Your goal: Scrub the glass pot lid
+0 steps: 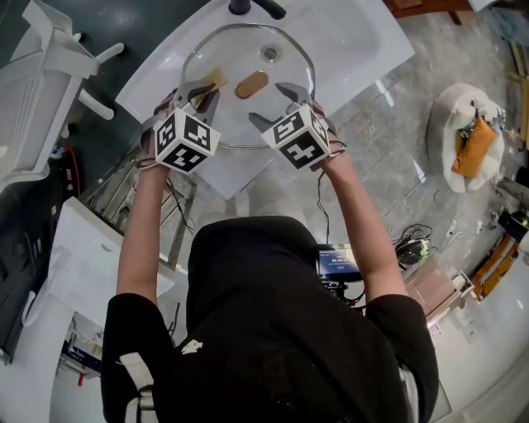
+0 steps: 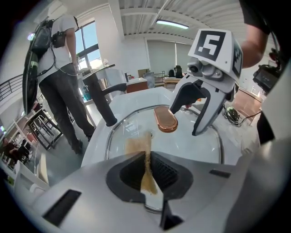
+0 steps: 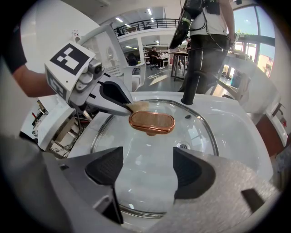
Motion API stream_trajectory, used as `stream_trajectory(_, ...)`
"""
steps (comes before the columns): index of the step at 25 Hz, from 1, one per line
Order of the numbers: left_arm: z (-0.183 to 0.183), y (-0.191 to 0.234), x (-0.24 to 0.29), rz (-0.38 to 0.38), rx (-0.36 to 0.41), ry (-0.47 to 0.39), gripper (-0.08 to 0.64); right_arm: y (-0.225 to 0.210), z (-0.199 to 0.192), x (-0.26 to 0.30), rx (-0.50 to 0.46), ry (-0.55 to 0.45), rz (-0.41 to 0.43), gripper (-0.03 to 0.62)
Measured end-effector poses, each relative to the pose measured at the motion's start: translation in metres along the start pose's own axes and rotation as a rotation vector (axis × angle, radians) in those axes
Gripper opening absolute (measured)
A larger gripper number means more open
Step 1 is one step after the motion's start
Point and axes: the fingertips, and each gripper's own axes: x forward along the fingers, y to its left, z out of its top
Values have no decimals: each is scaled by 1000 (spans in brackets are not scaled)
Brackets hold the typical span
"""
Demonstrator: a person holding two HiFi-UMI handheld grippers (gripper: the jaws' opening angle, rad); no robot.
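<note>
Your left gripper [image 2: 148, 169] pinched a tan scrub pad [image 2: 136, 146] on the glass pot lid [image 3: 191, 123], just left of its copper handle [image 3: 152, 122]. The lid lay flat in the white sink [image 1: 364, 41]. Your right gripper [image 3: 145, 166] hung spread over the lid's near right part.

We see free glass on the lid [image 1: 241, 122] all around the copper knob [image 1: 251, 84]; the black faucet [image 1: 253, 7] blocks the far rim.
</note>
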Motion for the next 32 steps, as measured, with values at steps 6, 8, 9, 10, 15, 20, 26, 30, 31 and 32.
stream_trajectory(6,5,9,5,16,11,2,20,0,0,-1,1,-1,-1,318)
stream_trajectory(8,6,12,6,19,17,2,20,0,0,-1,1,-1,-1,318)
stream_trajectory(9,7,13,7,20,21,3,20,0,0,-1,1,0,-1,318)
stream_trajectory(10,8,15,8,21,25,4,20,0,0,-1,2,0,-1,318)
stream_trajectory(15,9,20,11,29,37,10,20,0,0,0,2,0,0,318)
stream_trajectory(20,9,19,11,38,34,5,20,0,0,0,1,2,-1,318)
stream_trajectory(26,9,16,9,25,51,8,20,0,-1,-1,2,7,-2,318)
stream_trajectory(30,7,12,7,25,43,4,20,1,0,0,1,7,-2,318)
stream_trajectory(31,7,11,7,25,42,3,20,1,-1,0,1,8,-1,318)
stream_trajectory(32,6,9,7,24,42,2,20,1,-1,0,1,8,-1,318)
